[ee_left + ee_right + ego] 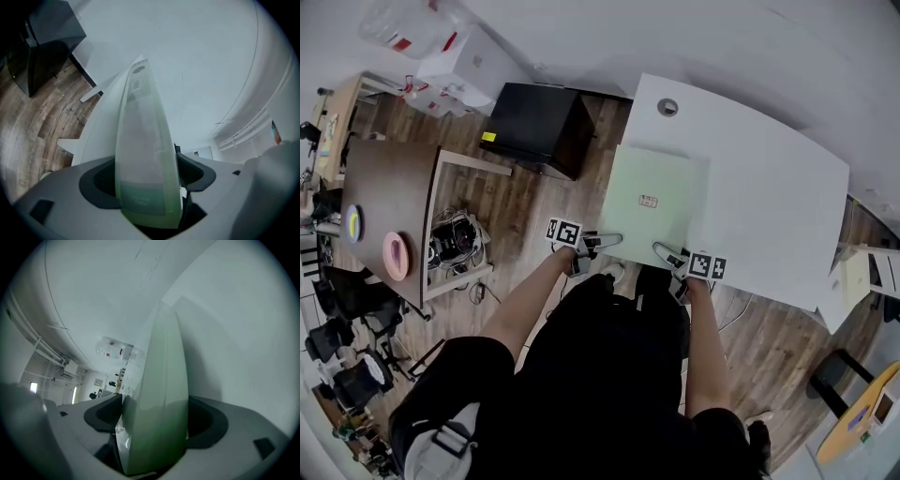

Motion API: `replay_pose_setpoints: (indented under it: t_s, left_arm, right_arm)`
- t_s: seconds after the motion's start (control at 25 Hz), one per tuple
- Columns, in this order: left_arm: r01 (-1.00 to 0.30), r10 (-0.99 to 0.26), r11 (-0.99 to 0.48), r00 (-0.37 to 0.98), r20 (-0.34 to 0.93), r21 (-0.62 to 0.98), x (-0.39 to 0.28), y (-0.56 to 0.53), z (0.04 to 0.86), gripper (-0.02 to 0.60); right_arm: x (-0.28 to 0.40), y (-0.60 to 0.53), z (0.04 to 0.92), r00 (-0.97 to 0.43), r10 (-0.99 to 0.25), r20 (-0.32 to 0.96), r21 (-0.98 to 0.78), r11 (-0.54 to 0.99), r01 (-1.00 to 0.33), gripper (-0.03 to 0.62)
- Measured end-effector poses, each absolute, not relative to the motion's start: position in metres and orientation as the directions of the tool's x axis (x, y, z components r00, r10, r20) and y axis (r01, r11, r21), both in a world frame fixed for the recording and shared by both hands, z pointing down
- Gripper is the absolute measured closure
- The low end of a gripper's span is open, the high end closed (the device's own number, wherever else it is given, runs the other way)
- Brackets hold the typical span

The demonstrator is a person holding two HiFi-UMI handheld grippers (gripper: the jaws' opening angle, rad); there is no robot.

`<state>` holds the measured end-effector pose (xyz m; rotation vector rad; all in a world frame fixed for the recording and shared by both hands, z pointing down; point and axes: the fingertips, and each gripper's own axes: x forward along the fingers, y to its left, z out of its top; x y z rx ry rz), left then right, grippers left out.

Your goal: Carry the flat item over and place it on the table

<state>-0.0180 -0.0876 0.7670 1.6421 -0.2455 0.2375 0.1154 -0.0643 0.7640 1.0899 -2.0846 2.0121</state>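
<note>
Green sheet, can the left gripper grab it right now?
Probably yes. The green sheet lies on the white table, and its near edge already sits between the open jaws of the left gripper, with nothing in the way.

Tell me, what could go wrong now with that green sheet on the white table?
1. The green sheet has its near edge between the open left tongs and right tongs; pulling back crookedly could drag it.
2. It lies right at the white table near edge, so a tug might slide it off.
</note>
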Motion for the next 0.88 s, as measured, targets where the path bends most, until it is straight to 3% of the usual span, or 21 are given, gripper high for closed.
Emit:
replay_pose_setpoints:
  t_s: [0.24, 0.48, 0.6, 0.88]
  left_arm:
    - [-0.295, -0.111, -0.023, 0.950, 0.291, 0.955, -0.025, -0.095, 0.766, 0.219]
    - [-0.315, -0.123, -0.035, 0.943, 0.309, 0.948, -0.025, -0.096, 0.769, 0.224]
    - [-0.317, -0.140, -0.022, 0.940, 0.311, 0.948, -0.030, -0.097, 0.770, 0.226]
    - [-0.363, -0.151, -0.057, 0.924, 0.352, 0.930, -0.036, -0.101, 0.770, 0.244]
  right_arm:
    - [0.124, -0.062, 0.761, -0.721, -0.410, 0.559, -0.798, -0.033, -0.601, 0.203]
    - [0.132, -0.061, 0.765, -0.671, -0.400, 0.625, -0.741, -0.031, -0.671, 0.203]
    - [0.138, -0.058, 0.771, -0.615, -0.370, 0.696, -0.649, 0.041, -0.760, 0.204]
    - [0.127, -0.055, 0.773, -0.646, -0.348, 0.679, -0.675, 0.049, -0.736, 0.206]
